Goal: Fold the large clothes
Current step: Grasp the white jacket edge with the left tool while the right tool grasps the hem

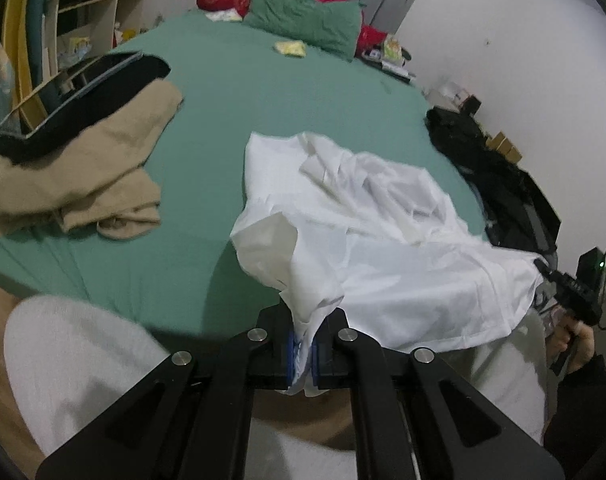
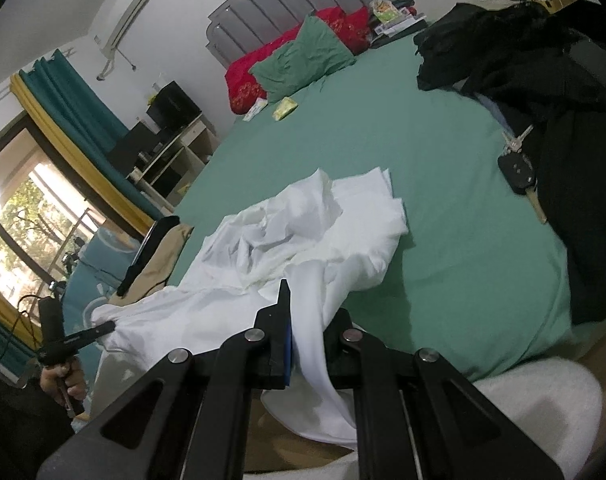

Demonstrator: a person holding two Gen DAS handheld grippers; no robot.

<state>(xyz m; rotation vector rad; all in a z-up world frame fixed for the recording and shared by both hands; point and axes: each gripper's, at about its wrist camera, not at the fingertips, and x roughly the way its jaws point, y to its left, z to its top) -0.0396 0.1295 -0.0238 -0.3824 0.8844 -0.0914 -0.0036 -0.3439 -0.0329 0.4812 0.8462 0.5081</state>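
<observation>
1. Both claws are clamped on fabric: your left claw (image 1: 303,354) pinches one near corner of the white garment (image 1: 367,216), and your right claw (image 2: 308,344) pinches the other near edge. Both have the pads nearly closed with cloth bunched between them.
2. The garment sits mid-bed on the green sheet (image 1: 223,100). Its near hem is lifted off the mattress edge; its far part is still crumpled in a heap.
3. Likely step: lift and spread before folding. Pull the two claws apart until the hem between them goes taut, then drag it towards you to flatten the far wrinkles.
4. Keep both grips level, or the hem skews and the fold goes crooked.
5. The fabric is thin, limp woven cloth that creases easily. It'll sag between the grips and could slip from a shallow pinch.
6. Keep clear of the tan folded clothes (image 1: 83,172) on the left, with the black-edged case (image 1: 87,100) on top.
7. Dark clothes pile (image 2: 535,80) and keys (image 2: 517,160) lie on the right. Don't sweep the garment into them.
</observation>
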